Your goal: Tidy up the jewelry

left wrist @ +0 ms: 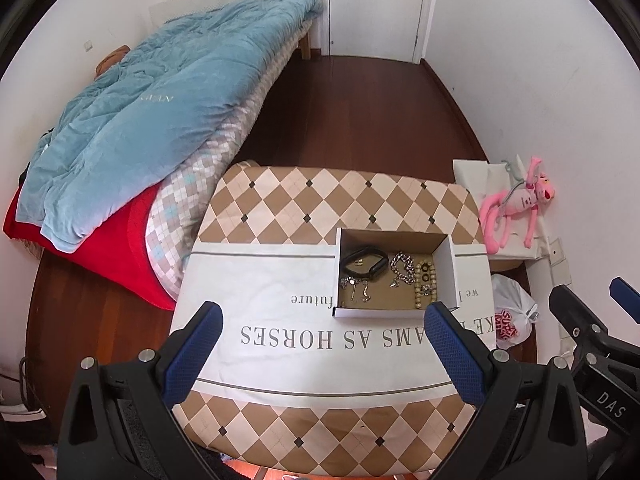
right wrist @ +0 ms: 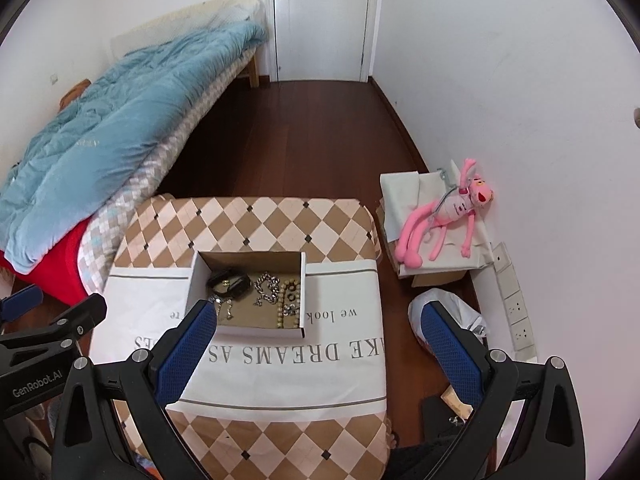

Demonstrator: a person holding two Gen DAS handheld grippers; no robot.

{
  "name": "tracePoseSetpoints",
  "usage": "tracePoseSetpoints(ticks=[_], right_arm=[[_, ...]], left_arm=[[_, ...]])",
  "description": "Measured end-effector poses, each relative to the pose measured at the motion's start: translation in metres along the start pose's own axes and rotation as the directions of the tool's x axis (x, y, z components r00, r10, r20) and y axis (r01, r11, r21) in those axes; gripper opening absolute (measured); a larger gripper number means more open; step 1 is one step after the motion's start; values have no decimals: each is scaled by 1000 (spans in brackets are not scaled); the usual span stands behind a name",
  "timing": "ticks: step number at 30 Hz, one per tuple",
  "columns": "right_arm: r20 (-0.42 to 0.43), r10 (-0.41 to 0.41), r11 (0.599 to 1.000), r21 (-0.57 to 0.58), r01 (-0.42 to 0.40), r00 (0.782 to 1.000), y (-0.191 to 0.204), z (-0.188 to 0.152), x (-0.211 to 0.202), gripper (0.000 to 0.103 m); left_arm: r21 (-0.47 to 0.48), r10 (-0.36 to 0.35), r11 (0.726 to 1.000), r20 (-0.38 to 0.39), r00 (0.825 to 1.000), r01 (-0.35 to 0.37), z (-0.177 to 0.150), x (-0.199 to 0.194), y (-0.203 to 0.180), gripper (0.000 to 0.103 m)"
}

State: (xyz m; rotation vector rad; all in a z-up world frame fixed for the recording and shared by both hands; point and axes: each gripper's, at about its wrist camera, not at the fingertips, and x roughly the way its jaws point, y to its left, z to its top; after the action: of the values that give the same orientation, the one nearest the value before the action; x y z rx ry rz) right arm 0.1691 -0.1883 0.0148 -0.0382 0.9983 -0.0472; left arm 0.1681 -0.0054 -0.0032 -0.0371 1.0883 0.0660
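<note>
An open cardboard box [left wrist: 447, 268] stands on the white cloth [left wrist: 256, 284] in the middle of the table; it also shows in the right wrist view [right wrist: 195, 280]. Inside lie a black band [left wrist: 366, 266], a silver chain [left wrist: 402, 266], a string of pale beads [left wrist: 420, 286] and small silver pieces [left wrist: 354, 286]. The black band [right wrist: 230, 283], silver chain [right wrist: 267, 286] and beads [right wrist: 286, 300] show in the right wrist view too. My left gripper [left wrist: 324, 320] is open and empty, just before the box. My right gripper [right wrist: 320, 316] is open and empty, above the box's near right side.
The table [left wrist: 304, 200] has a checked brown and cream cover. A bed with a blue quilt [left wrist: 160, 112] stands at the left. A pink plush toy [right wrist: 440, 212] lies on a box by the right wall. A white plastic bag [left wrist: 512, 312] sits on the wooden floor at the right.
</note>
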Motion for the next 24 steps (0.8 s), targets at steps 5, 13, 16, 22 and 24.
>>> tracePoseSetpoints(ticks=[5,13,16,22,24], right_arm=[[-47,7,1000,-11,-8,999,1,0,17,103],[-83,15,1000,-15,-17,996,0,-1,27,103],[-90,17,1000,-18,-18,996,-1,-1,27,103],[-91,20,999,-23,-22,996,-1,-1,25,103],[-92,19,1000,-21,-21,996,0,-1,25,103]], left_arm=[[-5,4,1000,-20,1000,-4,-1,9,0,103],[-3,10,1000,-17,1000,-10,-1,11,0,103],[0,12,1000,-17,1000,-12,-1,11,0,103],[3,16,1000,-17,1000,-16,-1,12,0,103],[4,20,1000,-18,1000,-20,-2,13,1,103]])
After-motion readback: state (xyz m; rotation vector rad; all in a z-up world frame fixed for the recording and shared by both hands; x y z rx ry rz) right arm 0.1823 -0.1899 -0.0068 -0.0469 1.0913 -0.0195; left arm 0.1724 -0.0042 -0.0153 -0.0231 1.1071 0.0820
